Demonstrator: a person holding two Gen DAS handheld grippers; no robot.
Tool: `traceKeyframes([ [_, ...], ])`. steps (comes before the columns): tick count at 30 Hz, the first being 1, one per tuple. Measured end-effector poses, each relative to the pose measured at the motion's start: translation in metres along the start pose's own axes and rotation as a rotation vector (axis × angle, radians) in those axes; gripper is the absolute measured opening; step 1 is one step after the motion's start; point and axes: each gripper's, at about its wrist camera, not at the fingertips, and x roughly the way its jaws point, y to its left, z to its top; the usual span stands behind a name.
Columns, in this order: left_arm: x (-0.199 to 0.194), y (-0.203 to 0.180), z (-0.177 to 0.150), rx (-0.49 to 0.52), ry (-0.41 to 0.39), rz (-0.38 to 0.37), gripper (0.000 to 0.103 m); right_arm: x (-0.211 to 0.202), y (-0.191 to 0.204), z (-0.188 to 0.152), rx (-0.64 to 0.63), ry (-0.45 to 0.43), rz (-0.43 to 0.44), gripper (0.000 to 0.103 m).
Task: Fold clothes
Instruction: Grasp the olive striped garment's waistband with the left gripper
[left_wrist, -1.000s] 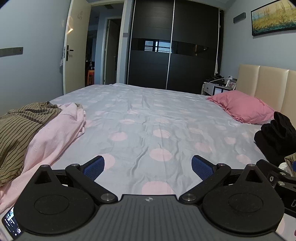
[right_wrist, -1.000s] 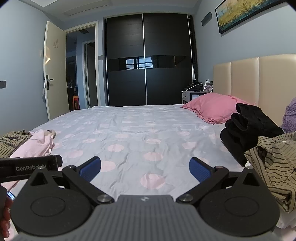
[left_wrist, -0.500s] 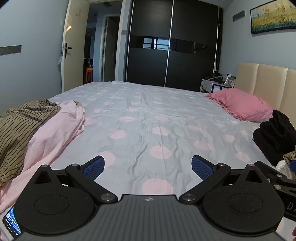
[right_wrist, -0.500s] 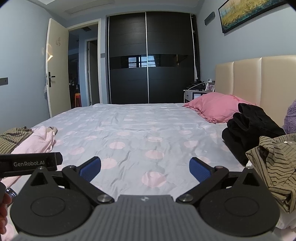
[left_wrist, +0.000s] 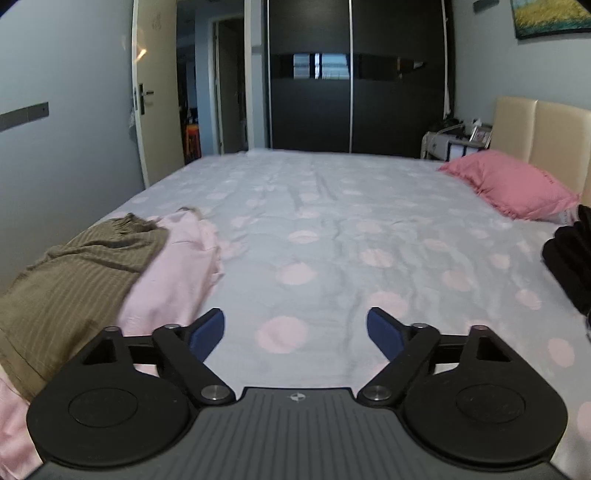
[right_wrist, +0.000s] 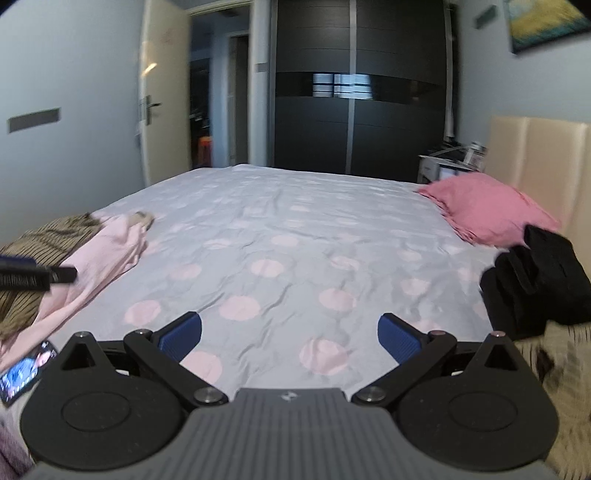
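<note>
An olive striped garment (left_wrist: 70, 273) lies over a pale pink garment (left_wrist: 177, 266) at the bed's left side; both also show in the right wrist view, the olive one (right_wrist: 48, 236) and the pink one (right_wrist: 107, 251). A black garment (right_wrist: 535, 284) sits on the right, with a striped beige one (right_wrist: 565, 354) just in front of it. My left gripper (left_wrist: 295, 328) is open and empty above the sheet. My right gripper (right_wrist: 290, 334) is open and empty too. Part of the left gripper's body (right_wrist: 33, 277) shows at the left of the right wrist view.
The bed (left_wrist: 332, 229) has a grey sheet with pink dots. A pink pillow (left_wrist: 513, 188) lies by the beige headboard (left_wrist: 546, 136). A phone (right_wrist: 26, 373) lies at the near left. A dark wardrobe (left_wrist: 351, 85) and an open door (left_wrist: 155, 92) stand beyond.
Both grippers have risen and turned a little left, so the clothes on the left sit nearer the middle of each view. Both stay open and empty.
</note>
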Motion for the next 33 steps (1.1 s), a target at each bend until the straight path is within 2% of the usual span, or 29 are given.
traceKeyframes([
  [4, 0.011, 0.042, 0.015, 0.042, 0.048, 0.092, 0.077, 0.006, -0.011, 0.009, -0.029, 0.026, 0.016, 0.103],
  [6, 0.022, 0.064, 0.019, 0.062, 0.072, 0.151, 0.072, 0.009, -0.016, 0.013, -0.025, 0.035, 0.017, 0.103],
  [11, 0.059, 0.122, 0.028, 0.072, 0.142, 0.280, 0.060, 0.019, -0.025, 0.018, 0.015, 0.056, 0.016, 0.103],
  [13, 0.074, 0.141, 0.028, 0.068, 0.158, 0.321, 0.060, 0.024, -0.026, 0.018, 0.025, 0.058, 0.016, 0.103],
  [16, 0.096, 0.164, 0.023, 0.059, 0.188, 0.340, 0.060, 0.034, -0.026, 0.014, 0.026, 0.067, 0.015, 0.103],
  [18, 0.111, 0.172, 0.016, 0.062, 0.222, 0.349, 0.051, 0.042, -0.025, 0.011, 0.023, 0.084, 0.018, 0.103],
  [22, 0.135, 0.192, 0.007, 0.056, 0.280, 0.400, 0.046, 0.059, -0.024, 0.005, 0.012, 0.124, 0.020, 0.102],
  [26, 0.144, 0.199, 0.007, 0.061, 0.303, 0.426, 0.045, 0.074, -0.030, -0.001, 0.043, 0.160, 0.006, 0.102],
  [28, 0.144, 0.198, 0.008, 0.058, 0.311, 0.421, 0.041, 0.080, -0.034, -0.003, 0.066, 0.179, -0.002, 0.102],
  [30, 0.140, 0.196, 0.009, 0.059, 0.309, 0.416, 0.025, 0.084, -0.038, -0.004, 0.095, 0.200, -0.006, 0.102],
  [31, 0.137, 0.194, 0.010, 0.061, 0.306, 0.414, 0.022, 0.086, -0.040, -0.004, 0.110, 0.207, -0.007, 0.102],
  [33, 0.132, 0.197, 0.015, 0.035, 0.297, 0.398, 0.010, 0.086, -0.041, -0.003, 0.129, 0.211, -0.004, 0.102],
])
